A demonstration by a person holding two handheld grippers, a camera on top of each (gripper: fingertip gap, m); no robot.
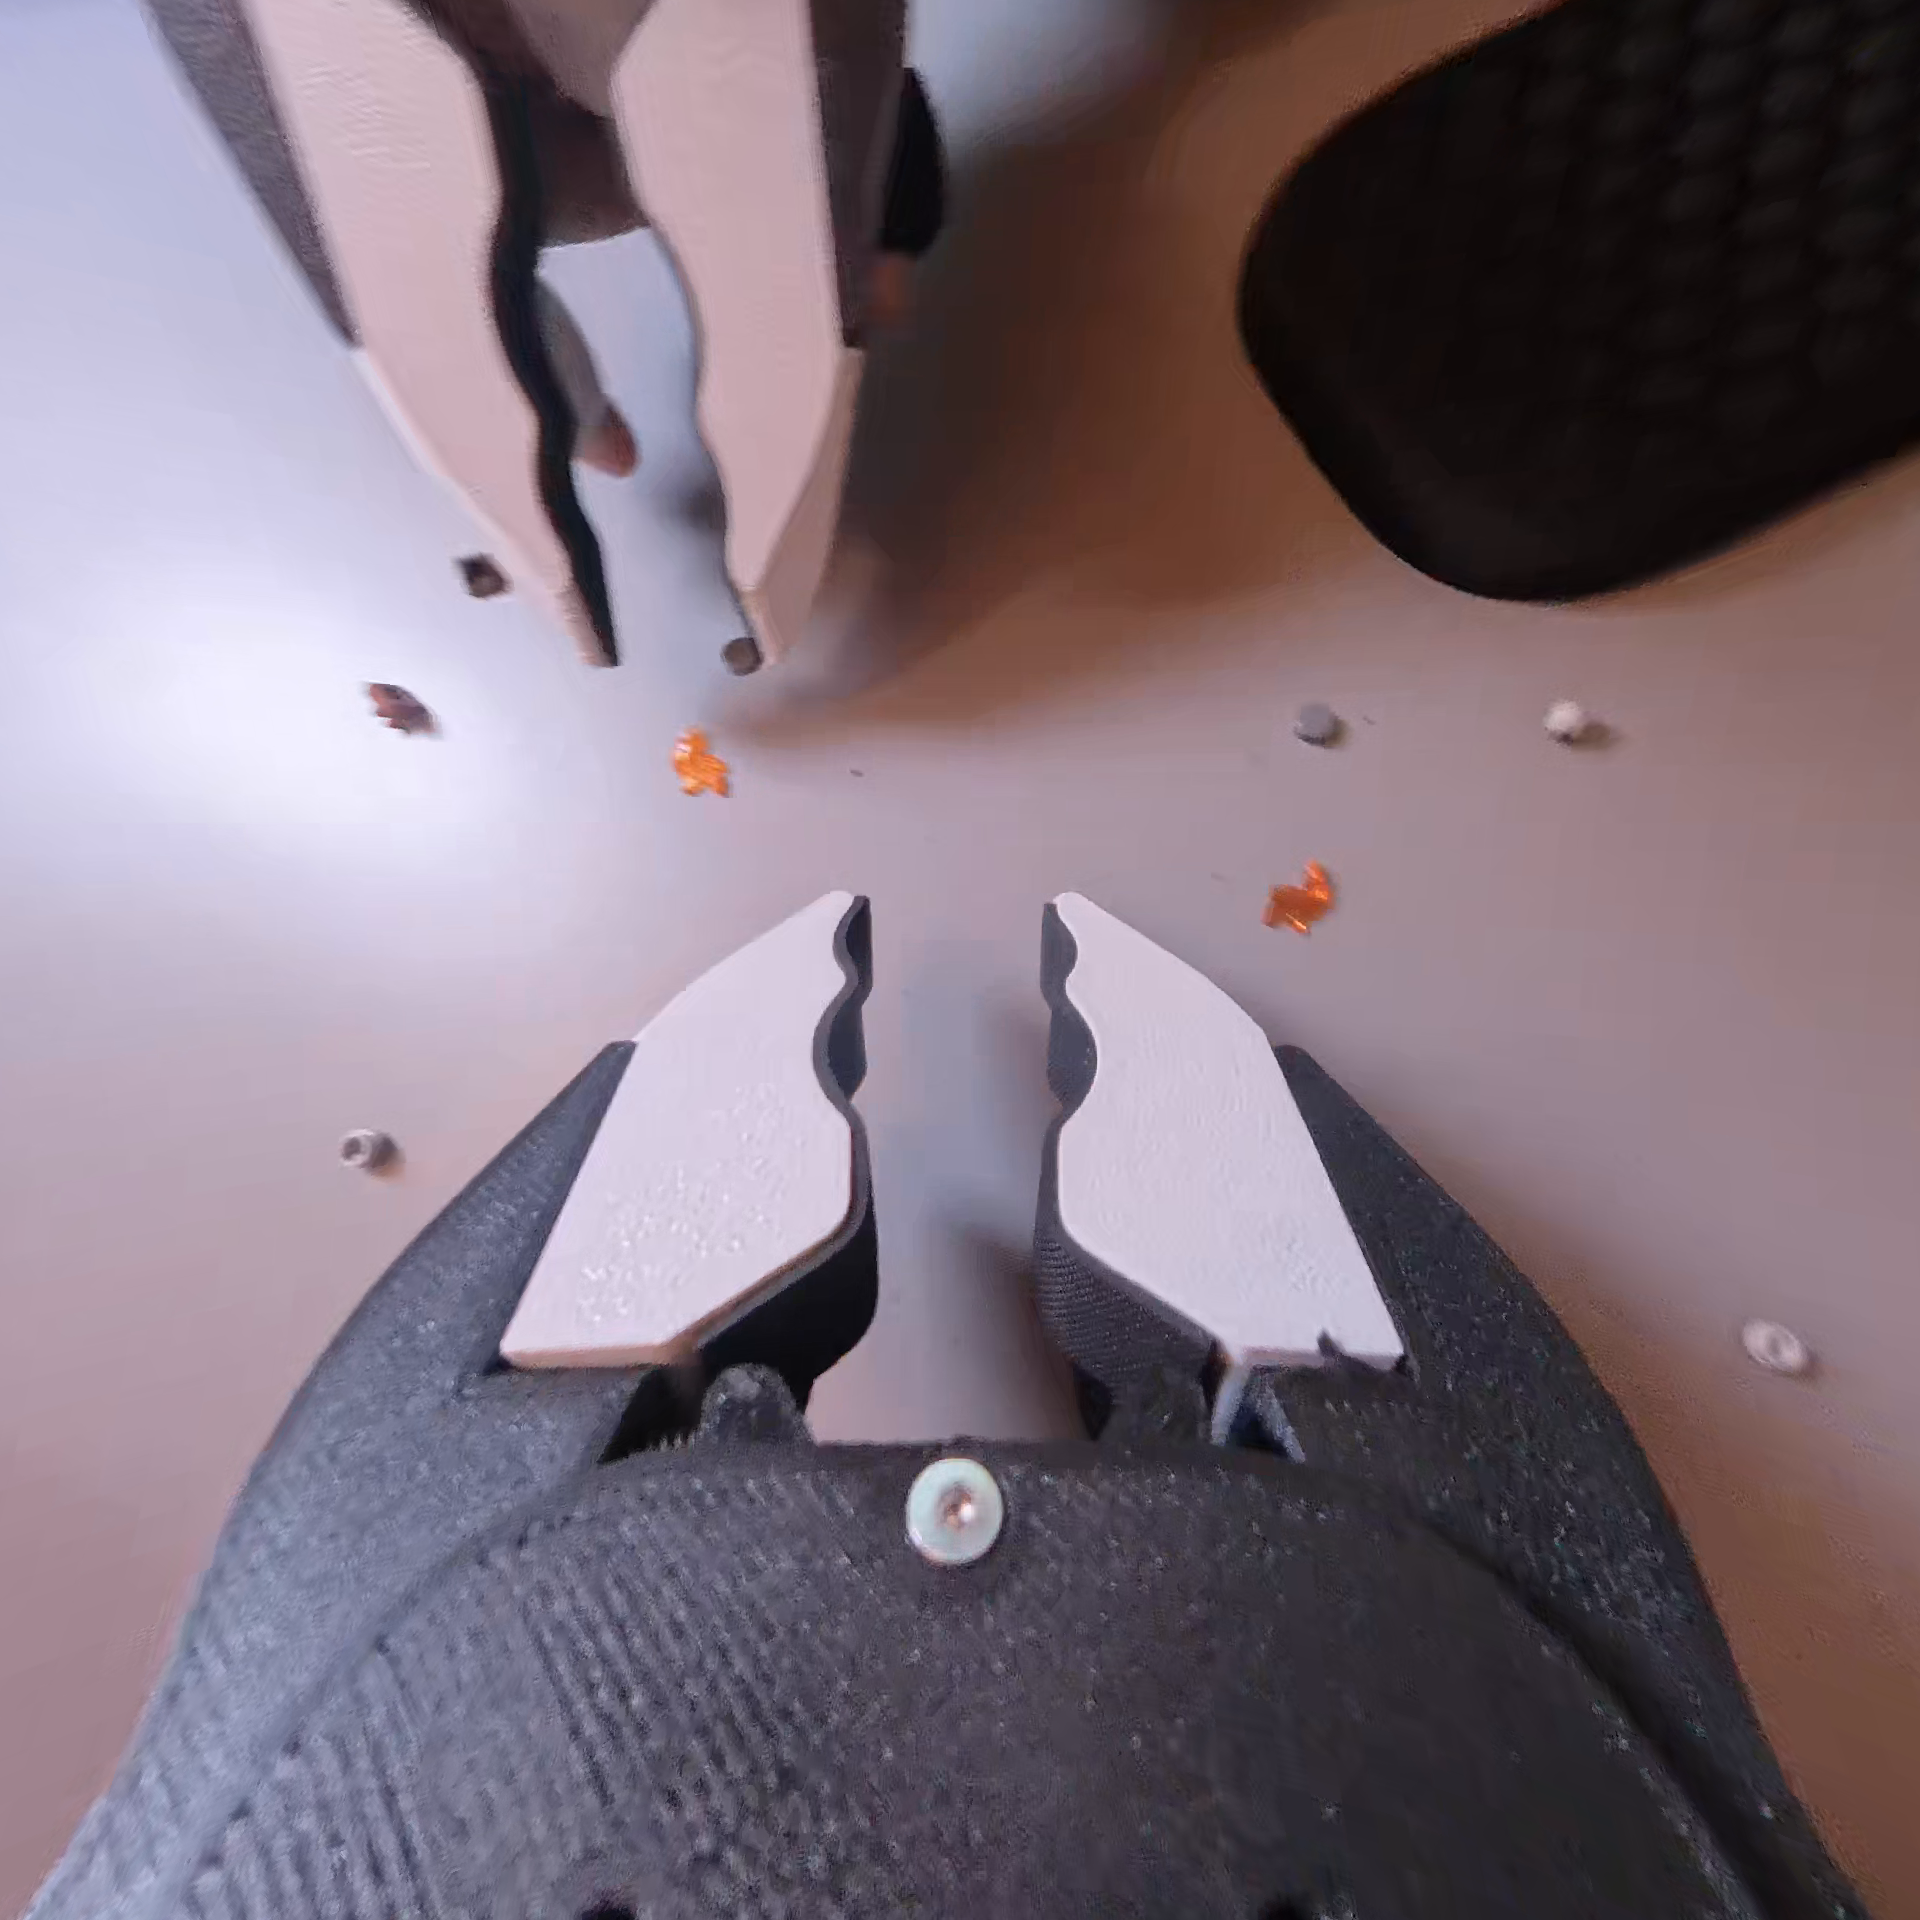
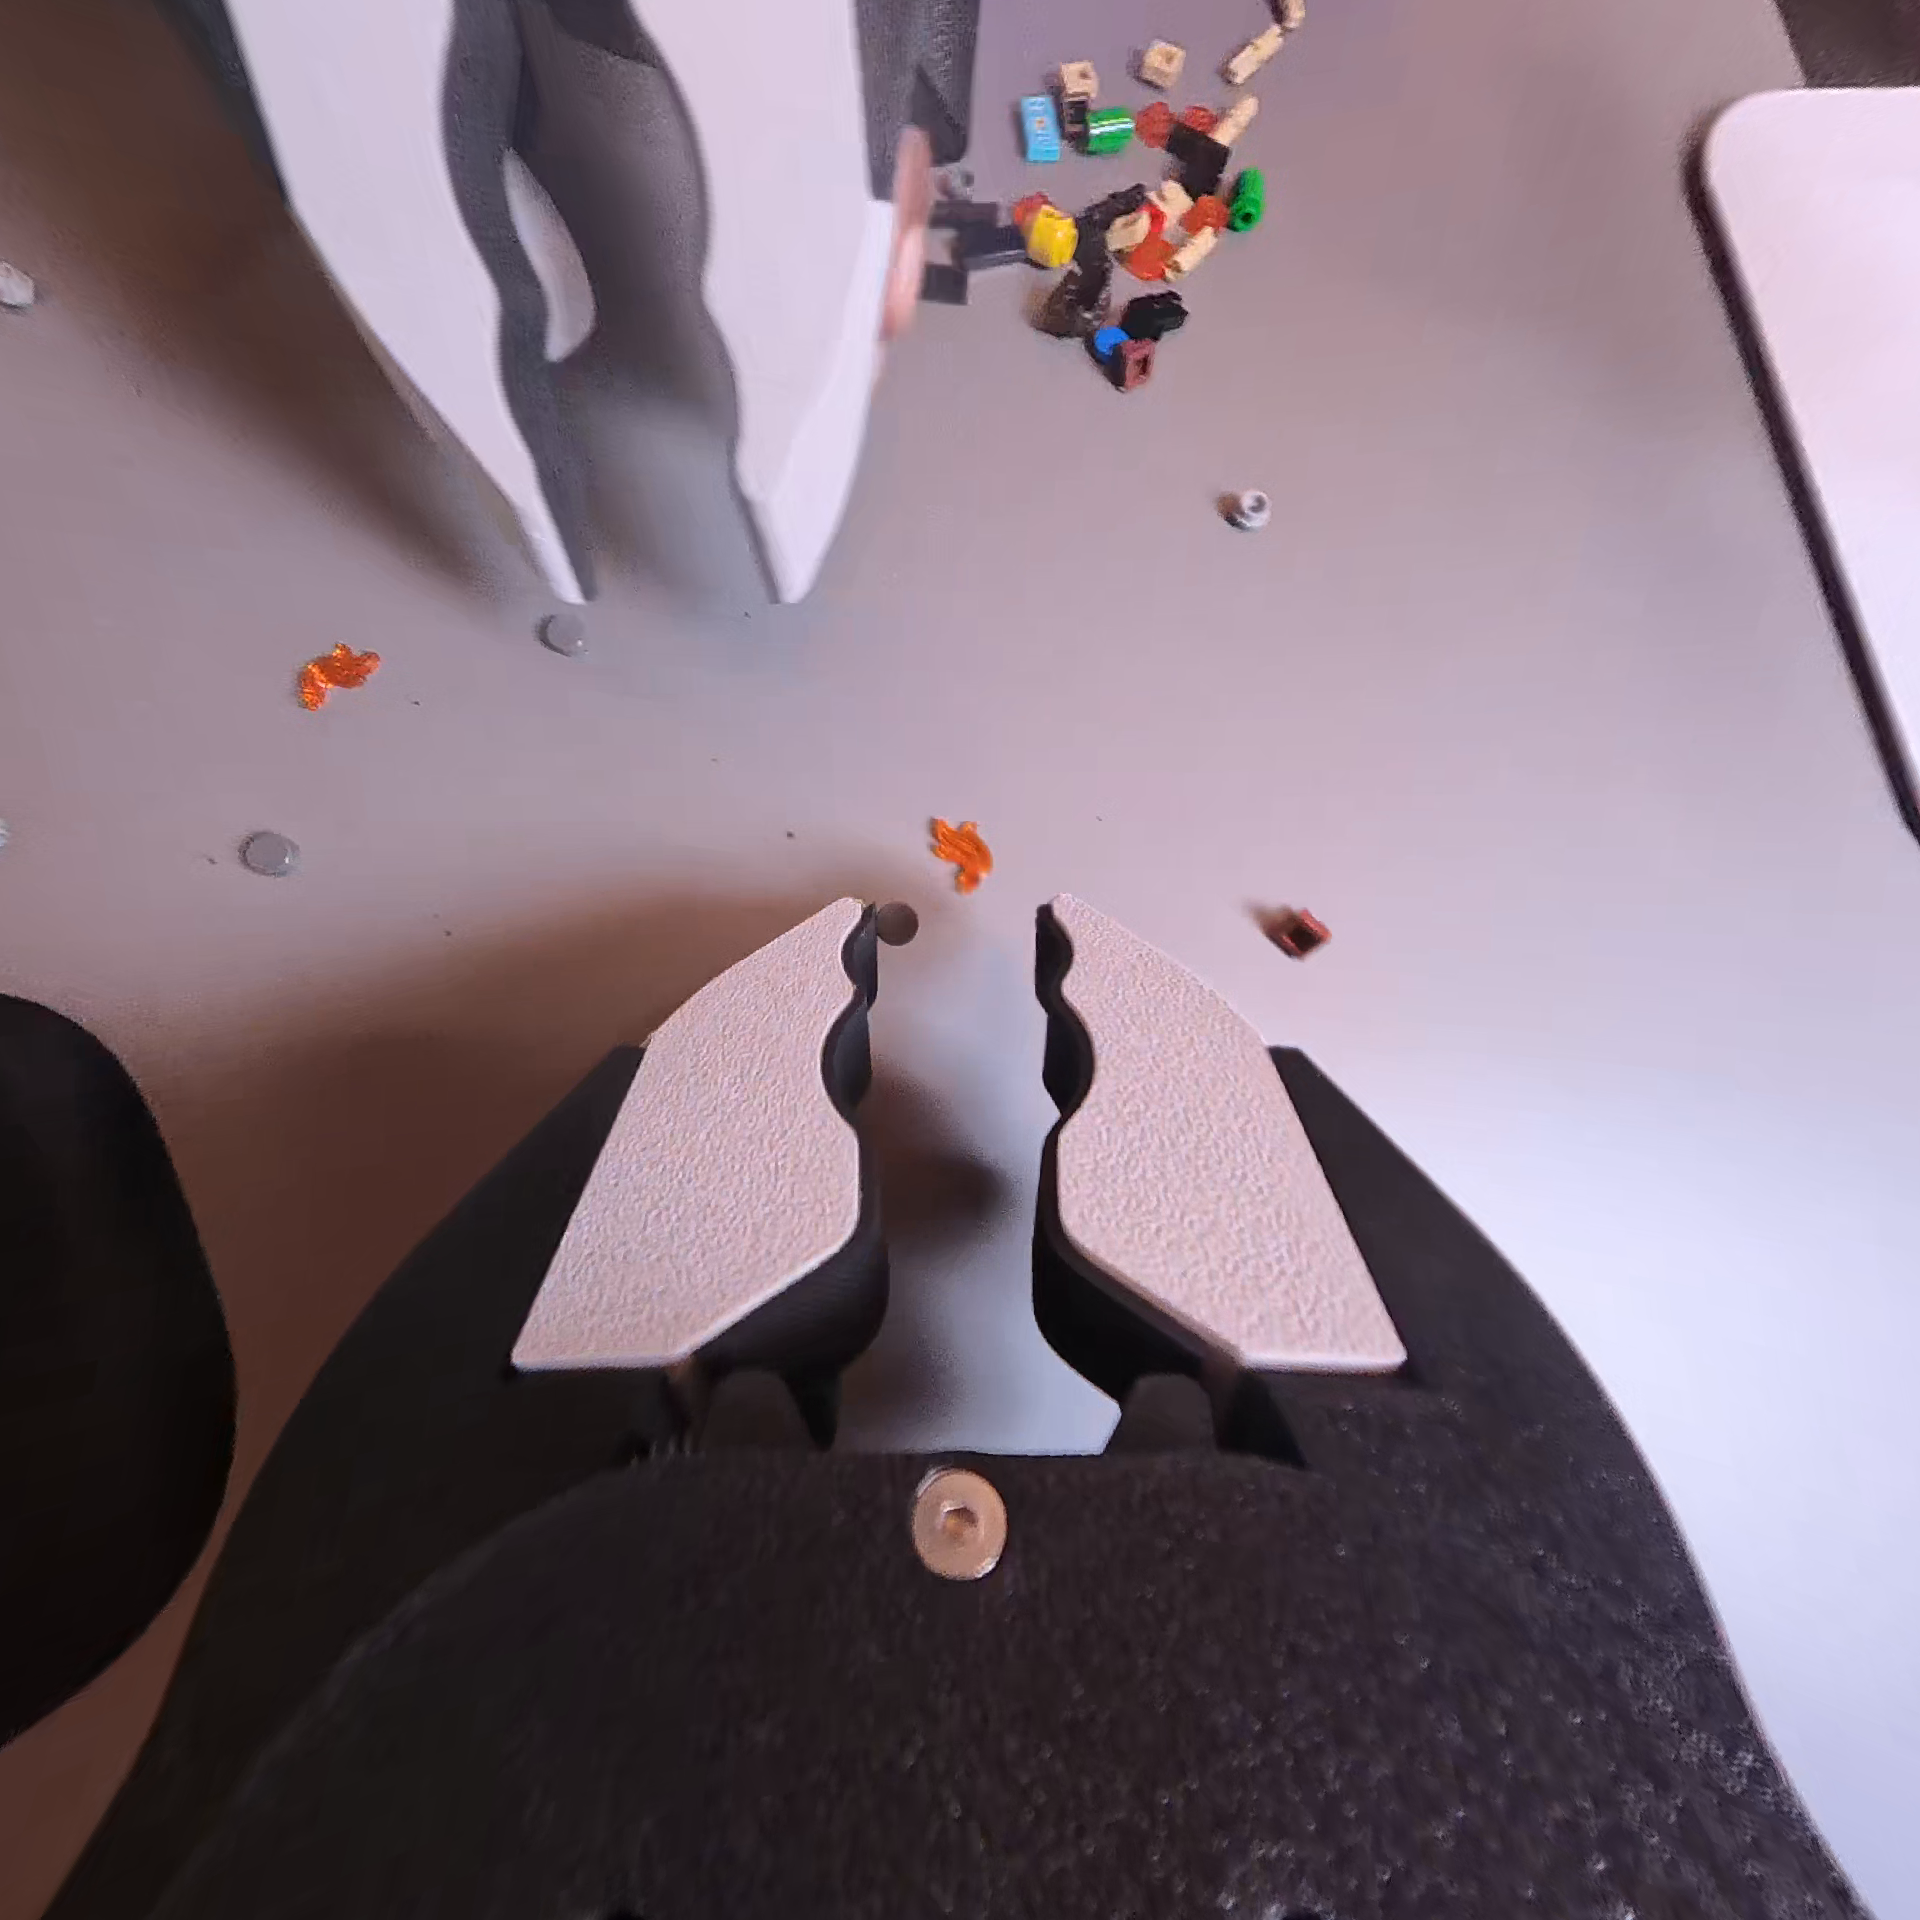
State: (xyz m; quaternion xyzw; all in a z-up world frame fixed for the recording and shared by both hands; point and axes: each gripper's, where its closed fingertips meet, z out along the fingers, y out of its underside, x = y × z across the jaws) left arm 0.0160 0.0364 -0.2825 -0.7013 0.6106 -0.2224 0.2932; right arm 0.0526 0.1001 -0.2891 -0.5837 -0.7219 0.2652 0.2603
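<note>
Both grippers hover over a grey table, tips facing each other. My left gripper is open with only bare table between its pads; it also shows in the right wrist view. My right gripper is open and holds nothing; it also shows in the left wrist view. A small dark round piece lies on the table right at the tip of one of its fingers, and also shows in the left wrist view. An orange flame-shaped piece lies just ahead of the right gripper.
A second orange flame piece lies right of my left gripper. Small brown bricks and grey round studs are scattered about. A pile of mixed coloured bricks lies farther off. A white board and a black object border the area. Some 8 centimeters of space lies between my two pairs of fingers. My left gripper's tips are some 15 centimeters from the black object.
</note>
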